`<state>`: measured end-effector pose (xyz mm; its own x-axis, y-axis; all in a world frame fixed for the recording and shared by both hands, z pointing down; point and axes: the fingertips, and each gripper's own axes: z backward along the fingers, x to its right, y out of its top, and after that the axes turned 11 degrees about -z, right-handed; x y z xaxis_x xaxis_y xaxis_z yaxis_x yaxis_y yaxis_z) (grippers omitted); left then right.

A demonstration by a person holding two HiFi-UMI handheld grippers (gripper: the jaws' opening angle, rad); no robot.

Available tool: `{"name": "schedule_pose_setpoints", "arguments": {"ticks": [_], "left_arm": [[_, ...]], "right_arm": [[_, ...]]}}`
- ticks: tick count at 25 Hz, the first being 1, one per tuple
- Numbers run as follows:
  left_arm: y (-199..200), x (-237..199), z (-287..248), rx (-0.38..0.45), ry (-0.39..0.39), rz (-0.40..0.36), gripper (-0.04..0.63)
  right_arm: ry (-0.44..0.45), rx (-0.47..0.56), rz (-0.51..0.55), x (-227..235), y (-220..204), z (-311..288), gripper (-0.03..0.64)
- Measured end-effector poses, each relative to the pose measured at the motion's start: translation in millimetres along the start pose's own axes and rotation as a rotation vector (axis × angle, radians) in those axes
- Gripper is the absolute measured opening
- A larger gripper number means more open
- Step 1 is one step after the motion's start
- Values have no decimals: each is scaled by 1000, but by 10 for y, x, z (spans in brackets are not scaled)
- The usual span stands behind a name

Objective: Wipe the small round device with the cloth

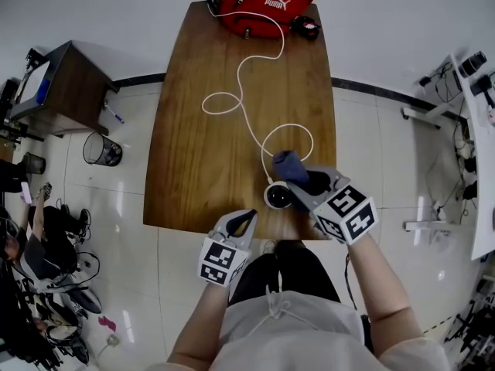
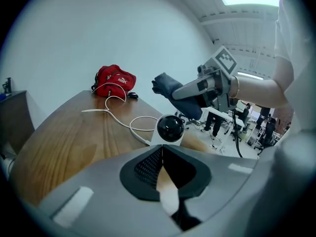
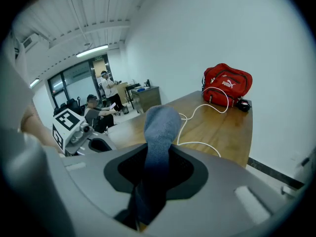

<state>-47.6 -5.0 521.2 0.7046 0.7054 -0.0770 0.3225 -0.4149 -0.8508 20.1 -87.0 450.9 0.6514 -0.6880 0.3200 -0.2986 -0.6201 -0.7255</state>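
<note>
The small round device (image 1: 278,195), a white body with a black dome, stands near the table's front edge, and its white cable (image 1: 244,107) snakes toward the far end. My right gripper (image 1: 299,182) is shut on a blue cloth (image 1: 289,165), which hangs just above and behind the device. In the right gripper view the cloth (image 3: 160,127) sticks up between the jaws. My left gripper (image 1: 241,224) is shut and empty at the front edge, left of the device. Its view shows the device (image 2: 170,128) just ahead, with the cloth (image 2: 167,87) above it.
A red bag (image 1: 263,0) lies at the far end of the wooden table (image 1: 193,153), with a small dark object (image 1: 307,27) beside it. Left of the table stand a side cabinet (image 1: 62,83) and a wire bin (image 1: 101,150). People sit further off.
</note>
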Motion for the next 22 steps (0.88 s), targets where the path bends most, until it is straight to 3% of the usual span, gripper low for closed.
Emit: {"name": "schedule_pose_setpoints", "arguments": {"ticks": [4, 8, 12, 16, 19, 22], "left_arm": [[53, -17, -72, -4, -8, -5, 11], [112, 30, -104, 31, -23, -4, 20], [94, 128, -118, 47, -51, -1, 20], [66, 188, -170, 37, -72, -10, 28], [59, 215, -212, 36, -83, -12, 35], [52, 219, -270, 38, -83, -6, 117]], "right_arm": [[75, 120, -34, -302, 21, 6, 106], [25, 184, -44, -225, -92, -54, 106], [-56, 188, -71, 33, -280, -54, 106], [-57, 180, -146, 250, -350, -30, 106], [-79, 132, -124, 347, -435, -32, 106], [-72, 127, -156, 380, -485, 14, 107]]}}
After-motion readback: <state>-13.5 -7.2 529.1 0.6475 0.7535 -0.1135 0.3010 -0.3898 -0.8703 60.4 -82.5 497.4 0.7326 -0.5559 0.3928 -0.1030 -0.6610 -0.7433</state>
